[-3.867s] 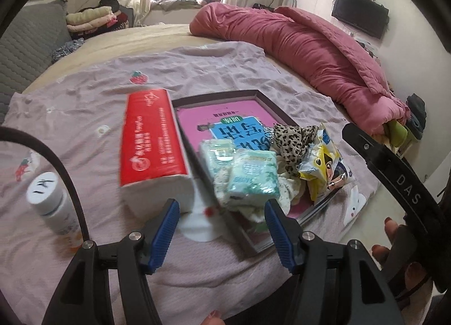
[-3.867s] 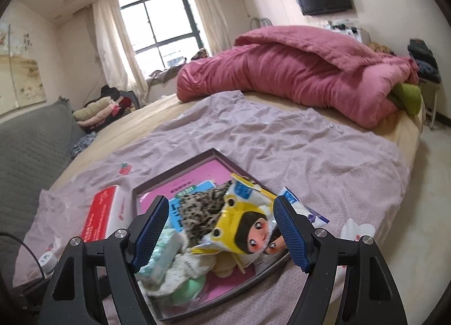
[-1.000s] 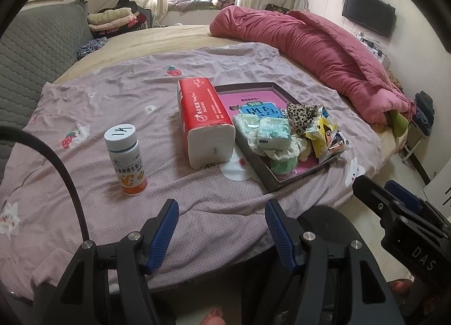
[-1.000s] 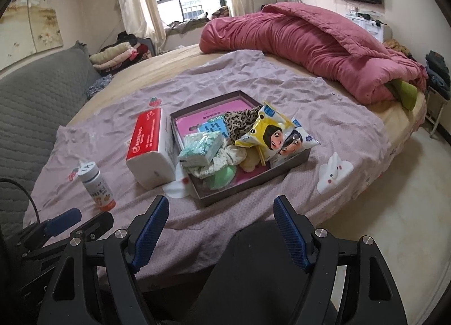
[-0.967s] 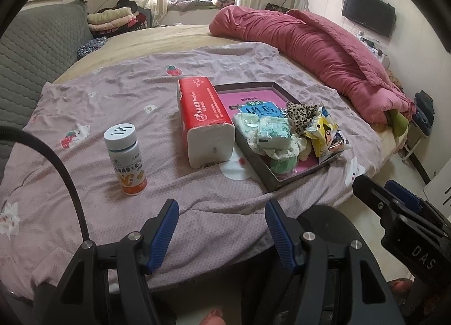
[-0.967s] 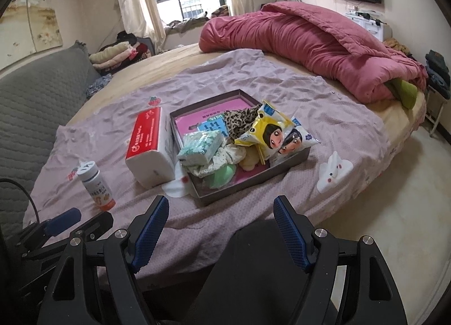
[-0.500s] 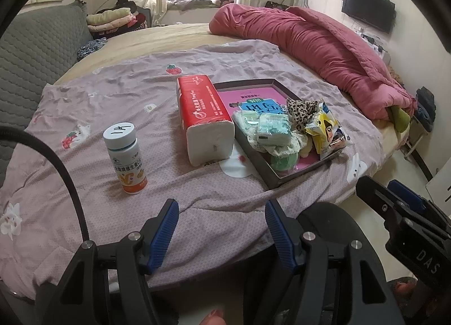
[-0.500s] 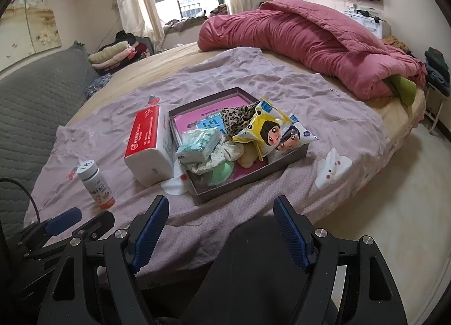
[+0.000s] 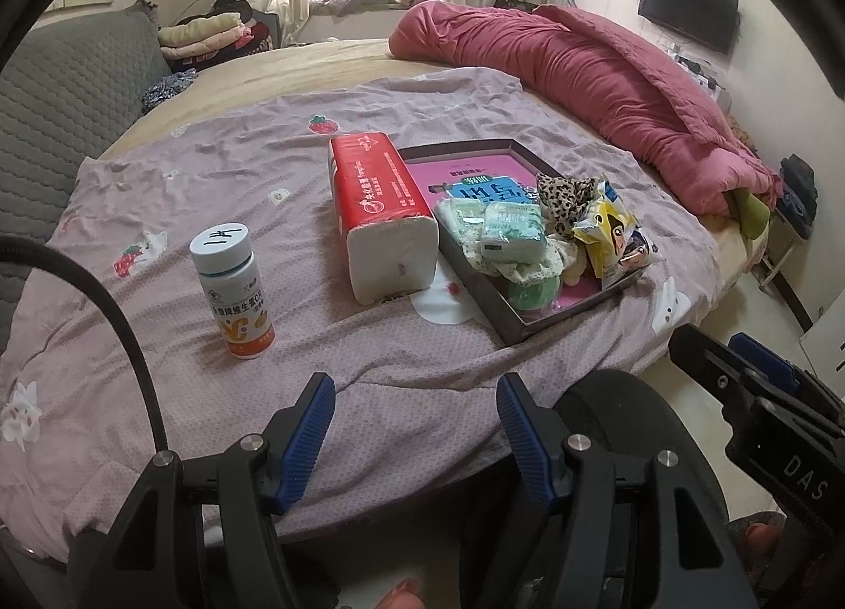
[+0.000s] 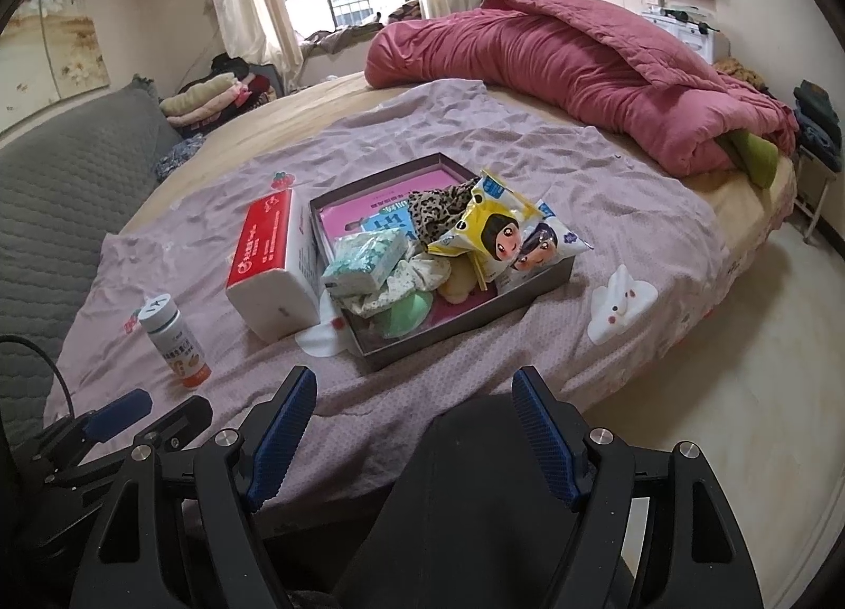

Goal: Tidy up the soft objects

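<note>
Soft goods sat piled in a tray point(image 10: 533, 287) on the bed point(image 10: 607, 218), w/ both tools held back at its near edge.

Left hand-held gripper point(image 9: 414, 424) & right hand-held gripper point(image 10: 414, 429) gaped wide, gripping nothing; tissue pack point(image 9: 383, 207) lay beside tray, pill bottle point(image 9: 232, 289) stood well apart.

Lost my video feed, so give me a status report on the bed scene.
Both hand-held grippers, left and right, open, empty, short of the bed. Soft items piled in grey box; red tissue pack alongside. Path clear.
</note>
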{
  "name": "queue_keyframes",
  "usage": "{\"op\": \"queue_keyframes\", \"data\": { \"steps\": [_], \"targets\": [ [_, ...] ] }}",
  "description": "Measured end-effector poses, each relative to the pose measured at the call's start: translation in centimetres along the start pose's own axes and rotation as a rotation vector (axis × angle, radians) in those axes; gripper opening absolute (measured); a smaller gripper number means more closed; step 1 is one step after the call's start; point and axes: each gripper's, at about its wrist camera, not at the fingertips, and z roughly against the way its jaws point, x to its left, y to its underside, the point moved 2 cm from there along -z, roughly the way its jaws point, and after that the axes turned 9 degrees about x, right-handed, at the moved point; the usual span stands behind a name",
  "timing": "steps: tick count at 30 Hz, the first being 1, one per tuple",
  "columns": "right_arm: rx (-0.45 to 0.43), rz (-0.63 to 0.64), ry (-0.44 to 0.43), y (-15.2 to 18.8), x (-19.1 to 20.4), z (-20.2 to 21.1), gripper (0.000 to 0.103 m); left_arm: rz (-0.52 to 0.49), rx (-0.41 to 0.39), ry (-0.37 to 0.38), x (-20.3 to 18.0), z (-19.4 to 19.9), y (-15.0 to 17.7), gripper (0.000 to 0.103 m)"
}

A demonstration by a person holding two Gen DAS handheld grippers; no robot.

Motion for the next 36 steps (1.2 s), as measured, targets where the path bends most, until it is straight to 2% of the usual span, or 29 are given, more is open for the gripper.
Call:
{"op": "queue_keyframes", "data": {
  "steps": [36],
  "targets": [
    [0.006,0.015,-0.01,-0.15,0.35,-0.19,0.078,0.001,0.011,-0.012,0.37,-0.44,0.16,0.063]
  ]
}}
